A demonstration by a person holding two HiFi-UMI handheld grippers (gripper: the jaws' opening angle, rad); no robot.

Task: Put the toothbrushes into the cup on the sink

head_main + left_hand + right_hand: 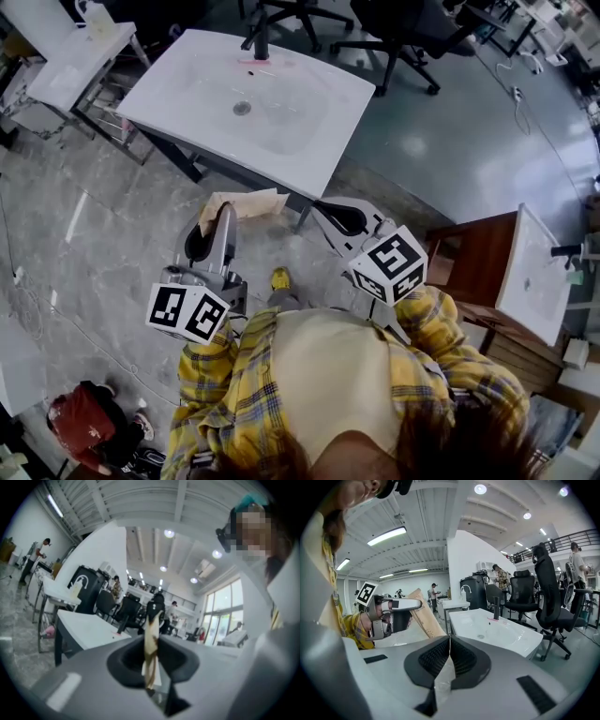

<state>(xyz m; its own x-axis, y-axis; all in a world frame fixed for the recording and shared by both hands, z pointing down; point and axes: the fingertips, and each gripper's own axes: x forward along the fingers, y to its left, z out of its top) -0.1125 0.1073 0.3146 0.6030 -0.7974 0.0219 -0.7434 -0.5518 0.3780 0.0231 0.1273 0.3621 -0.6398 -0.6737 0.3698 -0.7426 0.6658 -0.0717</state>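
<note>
A white sink (309,131) with a black faucet (261,42) stands ahead of me. A pink toothbrush (255,64) lies on its rim beside the faucet and also shows in the right gripper view (493,618). My left gripper (225,210) is short of the sink's near edge, shut on a tan cardboard pack (248,202). In its own view the pack (152,630) stands edge-on between the jaws. My right gripper (326,212) is level with it to the right, jaws shut (450,641); a pale translucent strip shows under the seam, unclear what.
Black office chairs (394,37) stand behind the sink. A white table (70,61) is at the far left. A wooden cabinet with a second basin (534,272) is at the right. A red bag (84,422) lies on the floor at lower left. People stand far off.
</note>
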